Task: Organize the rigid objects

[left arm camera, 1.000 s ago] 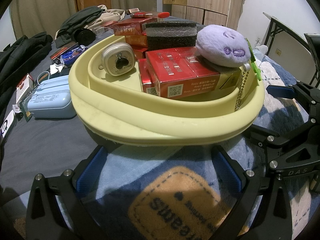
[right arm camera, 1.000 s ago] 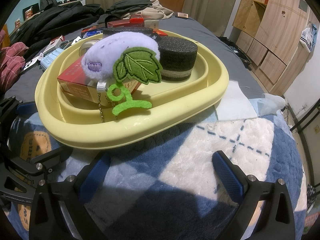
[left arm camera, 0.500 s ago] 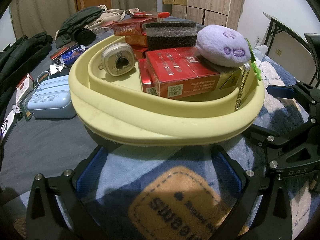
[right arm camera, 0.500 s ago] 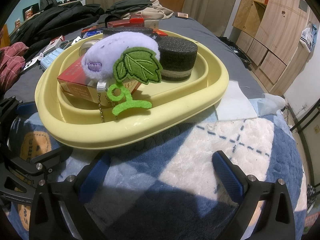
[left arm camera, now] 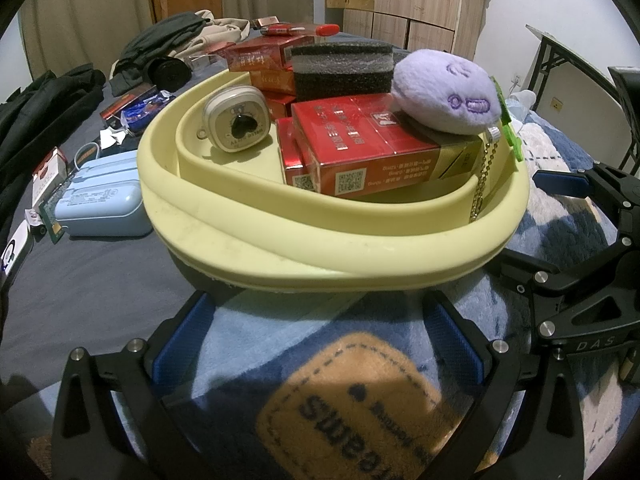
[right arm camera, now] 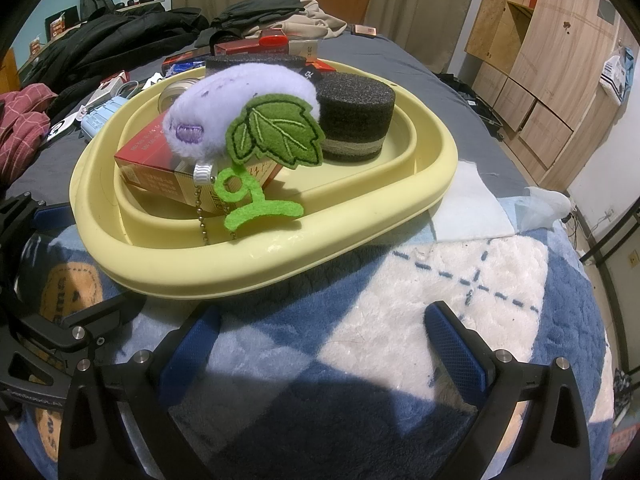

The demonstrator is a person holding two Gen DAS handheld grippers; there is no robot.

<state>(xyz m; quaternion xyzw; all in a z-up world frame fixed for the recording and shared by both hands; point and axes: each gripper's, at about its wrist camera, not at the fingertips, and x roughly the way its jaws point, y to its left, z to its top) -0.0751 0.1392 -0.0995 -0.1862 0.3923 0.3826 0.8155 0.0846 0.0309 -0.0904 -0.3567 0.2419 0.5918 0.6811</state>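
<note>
A pale yellow tray [left arm camera: 320, 240] [right arm camera: 360, 216] rests on the bed, just beyond both grippers. It holds red cartons [left arm camera: 372, 144] [right arm camera: 148, 152], a black foam block [left arm camera: 342, 66] [right arm camera: 356, 116], a small beige round device [left arm camera: 236, 120] and a purple plush keychain [left arm camera: 448, 96] [right arm camera: 240, 108] with a green felt leaf [right arm camera: 276, 132] and a ball chain over the rim. My left gripper [left arm camera: 318, 340] stands open above the blanket, nothing between its blue pads. My right gripper [right arm camera: 320, 340] is open too, short of the tray's near rim; its frame [left arm camera: 580, 280] shows in the left wrist view.
A blue and white plush blanket [right arm camera: 440, 280] covers the near bed. A light blue case [left arm camera: 100, 200], small boxes and dark clothes [left arm camera: 40, 112] lie left of the tray. More red cartons [left arm camera: 260, 56] sit behind it. Wooden cabinets [right arm camera: 540, 60] stand at the right.
</note>
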